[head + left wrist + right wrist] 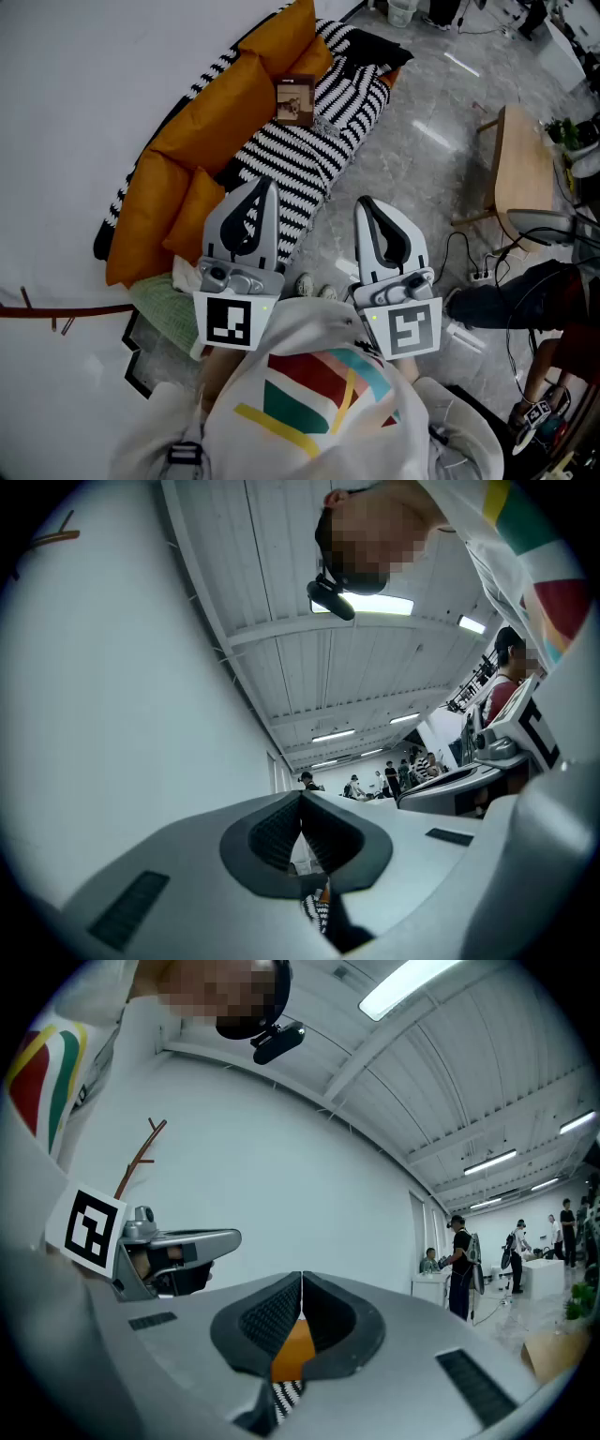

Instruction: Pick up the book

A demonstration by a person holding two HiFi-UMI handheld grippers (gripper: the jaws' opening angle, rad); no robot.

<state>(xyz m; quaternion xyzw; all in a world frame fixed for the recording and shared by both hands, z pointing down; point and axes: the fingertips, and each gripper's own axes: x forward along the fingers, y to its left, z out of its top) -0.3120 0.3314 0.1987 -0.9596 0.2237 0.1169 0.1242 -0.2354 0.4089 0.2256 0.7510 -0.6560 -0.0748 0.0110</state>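
Observation:
A brown book [294,100] lies on the black-and-white striped cover of a sofa [309,150], far ahead of both grippers. My left gripper [261,186] is held close to my body, its jaws shut with nothing between them; in the left gripper view its tips [301,799] meet against the white wall. My right gripper [367,205] sits beside it over the grey floor, also shut and empty; in the right gripper view its tips [301,1283] touch. Both point slightly upward, away from the book.
Orange cushions [216,122] line the sofa's back against the white wall. A green cloth [167,306] lies at the sofa's near end. A low wooden table [521,169] stands right, with cables [473,272] on the floor. Several people [464,1265] stand far off.

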